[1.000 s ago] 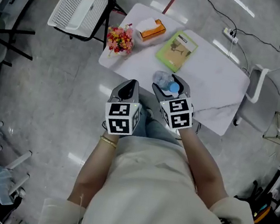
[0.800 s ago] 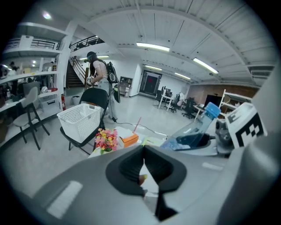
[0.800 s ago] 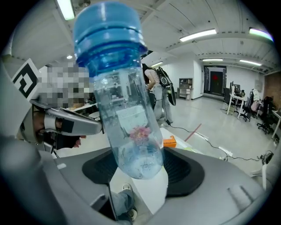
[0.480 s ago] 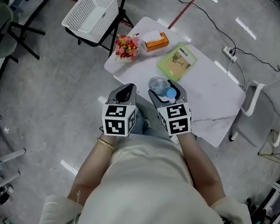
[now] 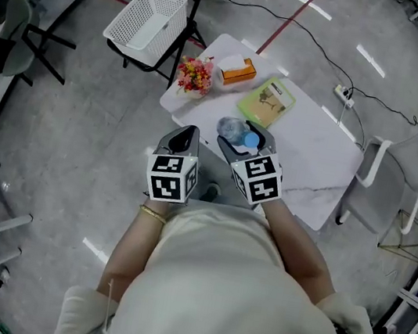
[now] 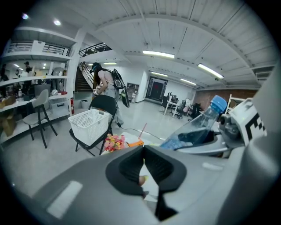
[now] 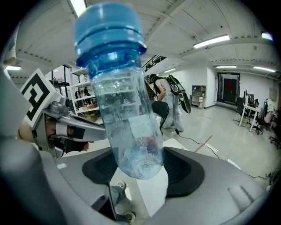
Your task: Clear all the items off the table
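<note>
Jaws of the right gripper (image 7: 140, 169) clamp a bottle (image 7: 125, 110); left gripper (image 6: 144, 165) closed.

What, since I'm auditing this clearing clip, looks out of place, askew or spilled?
Nothing stands out. The right gripper holds the capped bottle tilted; flowers, tissue box and green book sit on the table, nothing spilled.

Both forearms reach forward side by side to the near edge of the table (image 5: 318, 153), grippers tilted forward and down. Left gripper (image 5: 188, 132): jaws closed together, nothing between them. Right gripper (image 5: 245, 133): jaws partly spread and clamped on the lower body of a clear bottle (image 7: 128, 110).
</note>
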A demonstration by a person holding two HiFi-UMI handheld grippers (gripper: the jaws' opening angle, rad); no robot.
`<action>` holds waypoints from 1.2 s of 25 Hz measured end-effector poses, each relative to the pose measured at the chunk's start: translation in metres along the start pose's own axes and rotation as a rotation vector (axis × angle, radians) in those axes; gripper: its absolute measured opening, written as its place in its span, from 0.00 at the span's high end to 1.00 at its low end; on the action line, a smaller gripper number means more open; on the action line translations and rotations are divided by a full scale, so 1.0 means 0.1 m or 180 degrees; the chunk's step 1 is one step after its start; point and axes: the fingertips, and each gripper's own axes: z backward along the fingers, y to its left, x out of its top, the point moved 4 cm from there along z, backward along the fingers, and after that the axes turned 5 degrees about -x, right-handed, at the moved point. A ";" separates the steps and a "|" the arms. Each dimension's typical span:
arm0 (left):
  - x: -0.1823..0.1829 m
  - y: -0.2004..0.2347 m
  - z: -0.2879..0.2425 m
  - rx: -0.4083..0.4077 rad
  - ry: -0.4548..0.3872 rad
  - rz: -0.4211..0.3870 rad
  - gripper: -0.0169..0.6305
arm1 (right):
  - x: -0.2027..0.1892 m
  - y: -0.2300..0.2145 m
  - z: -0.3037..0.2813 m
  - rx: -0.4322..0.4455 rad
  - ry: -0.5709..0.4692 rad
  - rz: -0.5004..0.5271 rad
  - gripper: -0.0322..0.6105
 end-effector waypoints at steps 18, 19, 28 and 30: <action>0.47 1.10 0.12 0.0008 -0.0095 -0.0005 0.96 | 0.78 0.59 -0.72 0.0085 -0.0077 0.0047 0.46; 0.52 1.19 0.13 0.0003 -0.0105 0.0001 0.96 | 0.85 0.63 -0.78 0.0085 -0.0081 0.0040 0.46; 0.79 2.00 0.18 -0.0019 -0.0110 0.0023 0.96 | 1.31 1.06 -1.34 0.0072 -0.0078 0.0045 0.45; 0.83 2.17 0.19 -0.0017 -0.0098 0.0029 0.96 | 1.39 1.15 -1.45 0.0063 -0.0074 0.0029 0.46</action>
